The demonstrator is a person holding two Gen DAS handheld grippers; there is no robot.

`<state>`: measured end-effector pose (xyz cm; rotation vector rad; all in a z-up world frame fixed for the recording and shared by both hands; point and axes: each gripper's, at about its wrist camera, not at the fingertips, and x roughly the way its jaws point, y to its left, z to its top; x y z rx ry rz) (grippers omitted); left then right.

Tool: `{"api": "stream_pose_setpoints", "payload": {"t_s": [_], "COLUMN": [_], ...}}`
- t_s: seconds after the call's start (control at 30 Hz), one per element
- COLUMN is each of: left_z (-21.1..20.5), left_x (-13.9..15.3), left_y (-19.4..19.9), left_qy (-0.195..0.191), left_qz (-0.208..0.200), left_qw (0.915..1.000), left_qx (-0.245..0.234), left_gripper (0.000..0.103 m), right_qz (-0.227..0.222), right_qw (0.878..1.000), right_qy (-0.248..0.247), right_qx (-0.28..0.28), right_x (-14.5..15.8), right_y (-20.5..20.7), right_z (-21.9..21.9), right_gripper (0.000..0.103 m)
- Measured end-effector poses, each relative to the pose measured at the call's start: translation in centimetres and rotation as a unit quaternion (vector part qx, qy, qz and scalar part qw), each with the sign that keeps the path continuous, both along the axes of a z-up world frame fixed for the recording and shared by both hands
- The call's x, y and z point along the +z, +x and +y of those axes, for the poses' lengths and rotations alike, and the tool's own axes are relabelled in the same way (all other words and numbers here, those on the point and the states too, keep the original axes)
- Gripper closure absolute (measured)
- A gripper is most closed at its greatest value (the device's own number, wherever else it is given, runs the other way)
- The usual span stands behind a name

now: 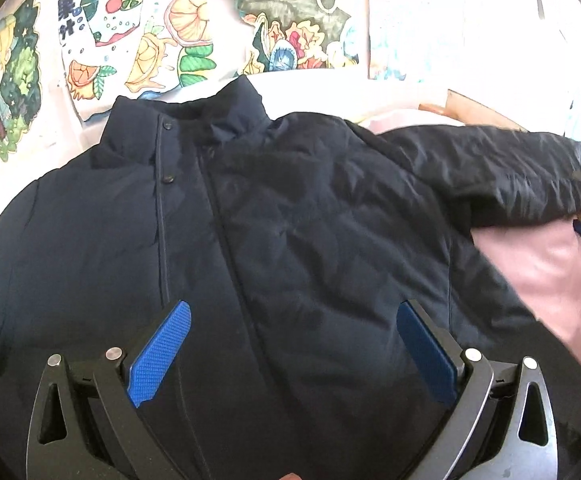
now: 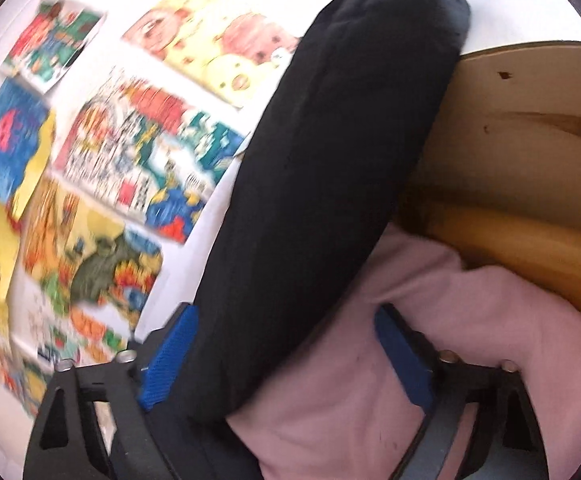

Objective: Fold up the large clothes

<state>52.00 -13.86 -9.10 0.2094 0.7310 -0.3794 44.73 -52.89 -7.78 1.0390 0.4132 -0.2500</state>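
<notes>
Left gripper [image 1: 293, 354]: lower middle of the left wrist view, jaws wide apart and empty, hovering over the lower front of the jacket [image 1: 218, 248]
Jacket: dark padded coat spread face up across the centre of that view, collar toward the top, snap placket running down left of centre
Sleeve [image 1: 502, 168]: reaches out to the right edge, lifted above the pink sheet [image 1: 538, 264]
Backdrop: colourful drawings [image 1: 162, 28] line the wall along the top; nothing blocks this gripper
Right gripper [image 2: 286, 354]: lower middle of the right wrist view, blurred; jaws fairly wide with the sleeve [image 2: 330, 168] between them, its left edge against the left pad, the right pad clear of it, so no firm clamp is evident
Sleeve in this view: thick dark roll rising from the jaws to the upper right
Surroundings: pink sheet [image 2: 430, 344] under and right of the jaws, wooden board [image 2: 530, 128] at right, drawings [image 2: 130, 152] at left
Step in hand, as I judge: folding the sleeve across the body
Doing it well: pinch the sleeve fully, carry it flat over the chest, left gripper pinning the front
Risk: puffy fabric slipping out, or the sheet caught along with it
</notes>
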Motion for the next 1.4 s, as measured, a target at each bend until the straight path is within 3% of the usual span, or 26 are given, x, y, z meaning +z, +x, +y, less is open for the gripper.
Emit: {"api": "stream_pose_setpoints", "payload": {"t_s": [0.03, 0.17, 0.23, 0.33, 0.4, 0.47, 0.57, 0.63, 0.73, 0.8, 0.83, 0.87, 0.9, 0.93, 1.0, 1.07, 1.13, 1.23, 1.3, 1.4], "left_z": [0.1, 1.3, 2.1, 3.5, 4.6, 5.8, 8.3, 10.4, 13.8, 16.3, 17.2, 18.6, 19.8, 20.8, 22.6, 23.8, 24.1, 23.5, 22.6, 21.8], "left_x": [0.2, 1.3, 2.1, 3.3, 4.1, 4.9, 6.2, 7.0, 7.8, 8.0, 8.2, 8.2, 8.2, 8.3, 7.9, 7.3, 6.2, 4.5, 3.6, 3.0], "left_y": [0.4, 1.3, 1.5, 1.7, 1.8, 2.0, 2.1, 2.1, 2.2, 2.2, 2.2, 2.2, 2.2, 2.3, 2.0, 2.0, 2.2, 2.9, 3.4, 4.0], "left_qy": [-0.009, -0.041, -0.053, -0.069, -0.085, -0.1, -0.124, -0.142, -0.173, -0.194, -0.202, -0.213, -0.224, -0.233, -0.251, -0.257, -0.259, -0.267, -0.265, -0.255], "left_qz": [0.004, 0.025, 0.026, 0.031, 0.034, 0.036, 0.032, 0.026, 0.023, 0.028, 0.031, 0.034, 0.038, 0.041, 0.048, 0.06, 0.074, 0.097, 0.111, 0.116], "left_qw": [1.0, 0.9988, 0.9982, 0.997, 0.9957, 0.9941, 0.9909, 0.9877, 0.9806, 0.9739, 0.9711, 0.9668, 0.963, 0.9598, 0.954, 0.9518, 0.9522, 0.9527, 0.9542, 0.9573], "left_qx": [0.001, 0.004, 0.009, 0.014, 0.018, 0.023, 0.042, 0.059, 0.091, 0.115, 0.124, 0.136, 0.146, 0.151, 0.157, 0.156, 0.144, 0.109, 0.084, 0.071], "left_gripper": [0.002, 0.002, 0.002, 0.002, 0.002, 0.002, 0.002, 0.002, 0.002, 0.002, 0.002, 0.002, 0.002, 0.002, 0.002, 0.002, 0.002, 0.002, 0.002, 0.002], "right_qz": [0.004, 0.007, 0.011, -0.001, -0.023, -0.046, -0.082, -0.106, -0.132, -0.131, -0.131, -0.119, -0.107, -0.105, -0.076, -0.046, -0.02, -0.009, -0.015, -0.017], "right_qw": [1.0, 0.999, 0.997, 0.989, 0.977, 0.97, 0.946, 0.917, 0.841, 0.773, 0.745, 0.688, 0.642, 0.623, 0.552, 0.508, 0.475, 0.448, 0.446, 0.463], "right_qy": [0.001, -0.009, -0.052, -0.132, -0.202, -0.23, -0.313, -0.384, -0.509, -0.586, -0.613, -0.664, -0.698, -0.713, -0.748, -0.764, -0.769, -0.784, -0.787, -0.773], "right_qx": [-0.015, -0.048, -0.057, -0.059, -0.064, -0.058, -0.014, 0.023, 0.125, 0.204, 0.227, 0.27, 0.299, 0.305, 0.361, 0.394, 0.427, 0.43, 0.427, 0.432], "right_x": [-0.1, 0.0, 1.2, 3.5, 5.7, 7.7, 11.4, 13.1, 14.1, 13.1, 12.3, 10.6, 8.8, 7.7, 3.3, -0.7, -4.4, -8.1, -8.4, -7.6], "right_y": [0.0, 0.8, 1.5, 2.3, 3.3, 4.5, 7.1, 8.3, 10.2, 11.0, 11.1, 11.2, 10.9, 10.7, 10.3, 10.1, 9.7, 9.1, 9.0, 9.3], "right_z": [-0.3, -0.8, -0.2, 1.4, 2.9, 4.3, 8.8, 12.7, 21.6, 27.9, 30.1, 33.8, 36.5, 38.1, 41.9, 43.8, 44.6, 44.9, 44.8, 44.1], "right_gripper": [0.043, 0.066, 0.081, 0.09, 0.091, 0.093, 0.094, 0.094, 0.094, 0.094, 0.094, 0.094, 0.094, 0.094, 0.094, 0.094, 0.094, 0.094, 0.094, 0.094]}}
